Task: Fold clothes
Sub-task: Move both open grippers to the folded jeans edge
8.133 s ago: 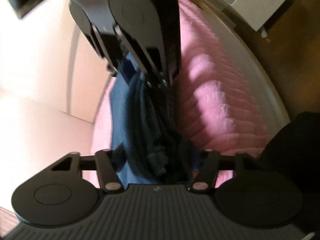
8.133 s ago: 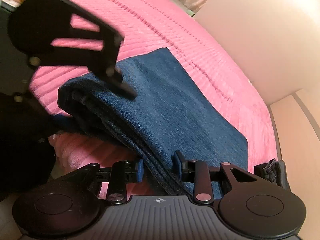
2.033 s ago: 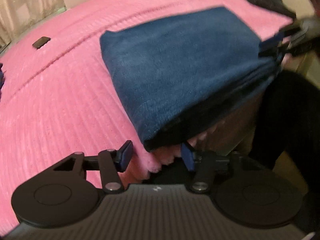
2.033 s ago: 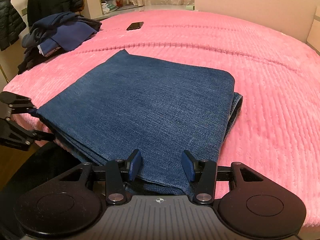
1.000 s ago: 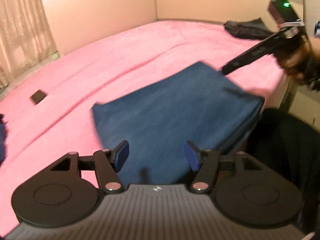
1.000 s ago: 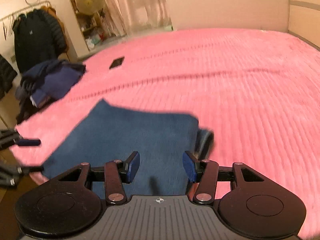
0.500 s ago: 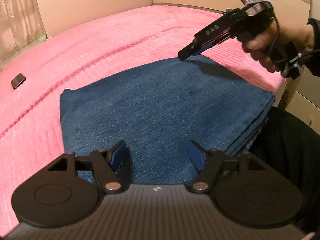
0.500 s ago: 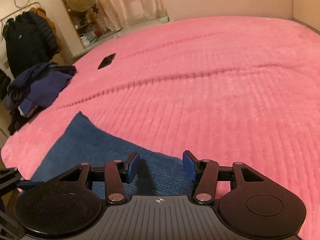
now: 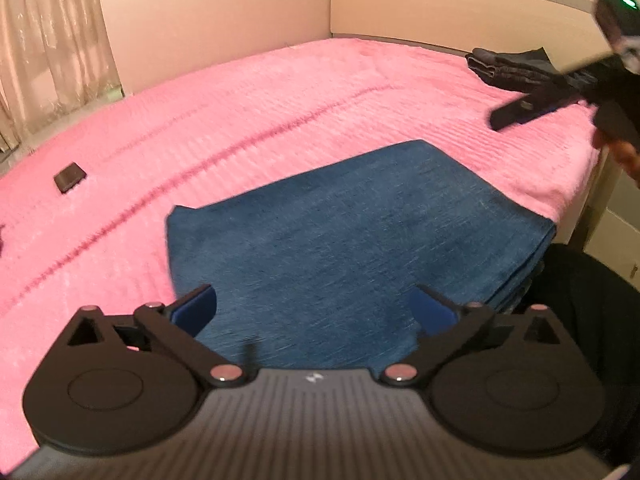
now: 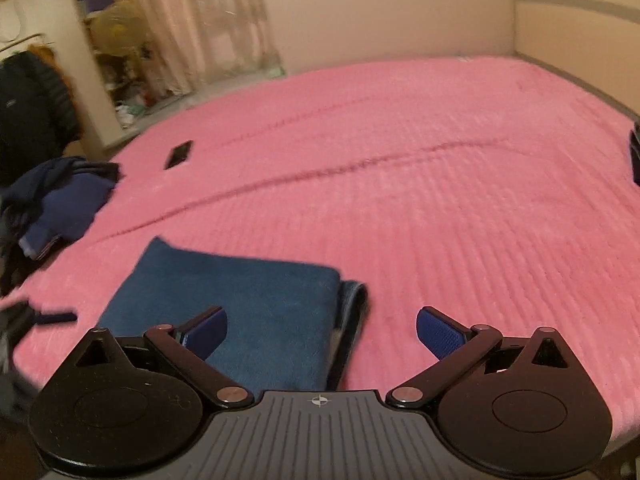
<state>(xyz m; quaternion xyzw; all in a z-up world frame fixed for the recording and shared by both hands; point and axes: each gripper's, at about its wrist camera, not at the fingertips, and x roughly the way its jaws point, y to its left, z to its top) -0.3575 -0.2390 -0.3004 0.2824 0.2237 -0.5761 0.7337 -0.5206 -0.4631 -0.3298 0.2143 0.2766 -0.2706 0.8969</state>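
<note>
- At the near edge of the bed (image 9: 280, 92), the left gripper (image 9: 314, 312) hangs over the folded jeans (image 9: 360, 240) with its jaws opening wide; nothing is pinched between them, the denim only lying below.
- Beside it, the right gripper (image 10: 320, 330) is likewise opening, its blue pads (image 10: 438, 336) clear of the cloth, one side above the jeans (image 10: 248, 308) and the other above bare pink cover.
- The jeans lie flat as a neat stacked rectangle close to the bed's edge, the layers showing along one side; I judge this piece finished, which is why both tools let go and hover apart from it.
- Farther out, a phone (image 9: 70, 171) rests alone on the cover, well apart from the jeans.
- The left camera alone shows the right gripper from outside, blurred and held up to the right by a hand (image 9: 628, 156), and a dark folded garment (image 9: 508, 66) near the headboard, likely set there as a done pile.
- The right camera alone shows a heap of blue clothes (image 10: 60, 204) at the bed's far left corner, probably waiting their turn, a dark jacket (image 10: 32, 108) hanging beyond, and shelves by the curtain (image 10: 208, 20).
- The left gripper appears there only as a blurred dark shape at the left edge.
</note>
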